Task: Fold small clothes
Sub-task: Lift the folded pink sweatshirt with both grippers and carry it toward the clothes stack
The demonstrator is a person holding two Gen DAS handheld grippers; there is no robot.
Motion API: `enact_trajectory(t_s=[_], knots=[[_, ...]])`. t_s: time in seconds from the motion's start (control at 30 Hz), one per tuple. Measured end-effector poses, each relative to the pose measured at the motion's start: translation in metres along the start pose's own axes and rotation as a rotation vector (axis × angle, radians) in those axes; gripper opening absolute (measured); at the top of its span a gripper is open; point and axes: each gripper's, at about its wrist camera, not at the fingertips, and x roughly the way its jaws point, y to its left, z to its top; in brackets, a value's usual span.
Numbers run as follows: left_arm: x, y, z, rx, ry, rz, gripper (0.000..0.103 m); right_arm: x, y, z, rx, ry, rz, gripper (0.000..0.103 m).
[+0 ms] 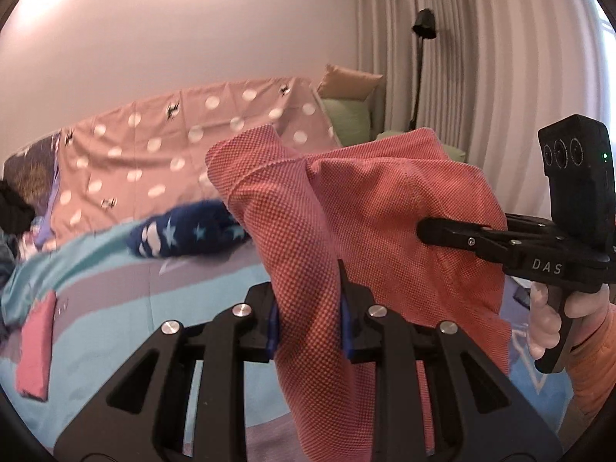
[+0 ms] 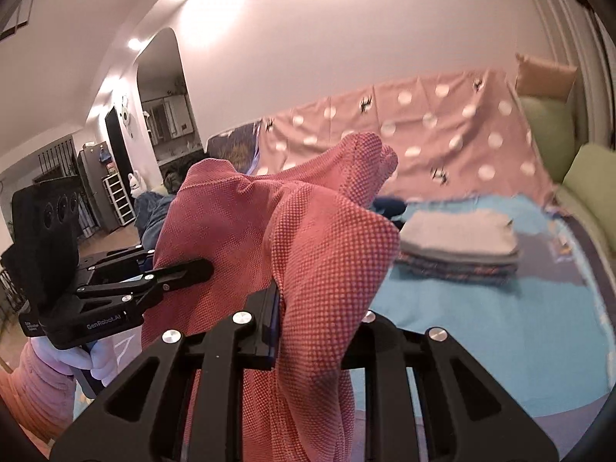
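Left wrist view shows our left gripper (image 1: 308,308) pinching the coral waffle-knit cloth (image 1: 385,208) lifted above the bed (image 1: 215,281); our right gripper (image 2: 308,315) grips it too. It looks light and limp, so we judge corners best.

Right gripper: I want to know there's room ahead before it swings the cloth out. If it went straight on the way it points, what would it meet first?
The red cloth clamped in the right gripper bunches ahead. Beyond it, probably the bed's blue sheet, near the folded stack; depth is unclear.
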Motion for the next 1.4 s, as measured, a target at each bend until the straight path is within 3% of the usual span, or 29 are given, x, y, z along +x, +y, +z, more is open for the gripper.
enact_trajectory(t_s=[0.4,0.83,1.4], knots=[[0.017,-0.038,0.060,0.113,-0.044,-0.041,0.024,-0.032,-0.034,0.033,0.006,-0.077,-0.076,0.020],[0.086,-0.034,0.103,0.181,-0.031,-0.030,0.024,0.005,-0.082,0.062,0.042,-0.097,-0.111,0.020],[0.159,-0.028,0.122,0.207,-0.006,0.004,0.024,0.051,-0.117,0.086,0.068,-0.065,-0.154,0.020]])
